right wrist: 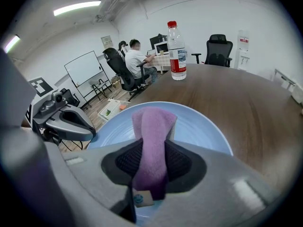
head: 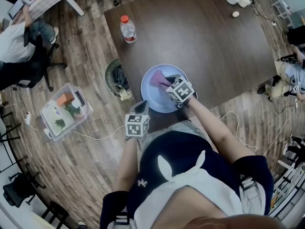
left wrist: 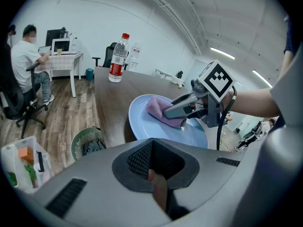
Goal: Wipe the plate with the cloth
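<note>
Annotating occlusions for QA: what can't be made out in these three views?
1. Surface of the plate under the cloth: cloth and right gripper cover it, every view.
2. Whether the left gripper touches the plate's near rim: left gripper view, its own body blocks the rim; head view too small.
3. Print on the bottle label: too small, all views.

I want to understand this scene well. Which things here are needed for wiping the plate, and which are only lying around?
Needed:
plate, at the near edge of the table
purple cloth, resting on the plate
right gripper, closed on the cloth

Only lying around:
water bottle, on the table
green basket, on the floor
clear plastic box, on the floor
</note>
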`<state>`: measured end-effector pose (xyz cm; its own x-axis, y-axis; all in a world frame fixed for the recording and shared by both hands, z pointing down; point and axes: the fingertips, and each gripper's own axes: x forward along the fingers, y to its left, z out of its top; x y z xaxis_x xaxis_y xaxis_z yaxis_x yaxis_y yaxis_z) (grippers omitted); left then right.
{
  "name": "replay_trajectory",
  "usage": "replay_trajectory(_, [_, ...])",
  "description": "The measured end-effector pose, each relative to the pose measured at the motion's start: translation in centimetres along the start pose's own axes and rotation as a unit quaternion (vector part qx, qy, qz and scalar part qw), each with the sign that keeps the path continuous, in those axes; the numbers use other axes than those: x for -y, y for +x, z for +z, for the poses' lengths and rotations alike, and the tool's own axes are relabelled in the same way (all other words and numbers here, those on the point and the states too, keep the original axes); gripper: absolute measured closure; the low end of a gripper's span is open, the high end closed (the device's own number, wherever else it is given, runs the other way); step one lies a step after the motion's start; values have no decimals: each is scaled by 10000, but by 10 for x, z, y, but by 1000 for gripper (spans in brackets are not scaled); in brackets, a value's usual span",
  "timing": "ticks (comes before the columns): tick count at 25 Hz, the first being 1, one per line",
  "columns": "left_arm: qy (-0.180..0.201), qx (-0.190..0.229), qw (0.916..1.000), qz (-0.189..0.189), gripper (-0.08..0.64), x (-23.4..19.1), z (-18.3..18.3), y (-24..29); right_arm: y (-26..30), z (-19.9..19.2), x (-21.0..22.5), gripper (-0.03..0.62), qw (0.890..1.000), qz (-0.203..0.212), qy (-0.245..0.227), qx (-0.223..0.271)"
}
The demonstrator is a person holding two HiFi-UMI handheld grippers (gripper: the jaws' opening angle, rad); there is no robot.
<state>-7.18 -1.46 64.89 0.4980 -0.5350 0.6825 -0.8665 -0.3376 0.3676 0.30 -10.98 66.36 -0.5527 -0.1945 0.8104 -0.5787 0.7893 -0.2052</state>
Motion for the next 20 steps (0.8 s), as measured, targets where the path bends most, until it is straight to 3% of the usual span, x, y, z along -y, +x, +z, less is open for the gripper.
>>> replay_trajectory(9, [4,-14,10000,20,555,1,-2,1,-6,-5,23,463,9996,-283,-81,-10])
replay_trajectory(20, [-2,-9,10000,33,555,0,-1,1,-11,-8,33,459,9946,-717,-741,-121])
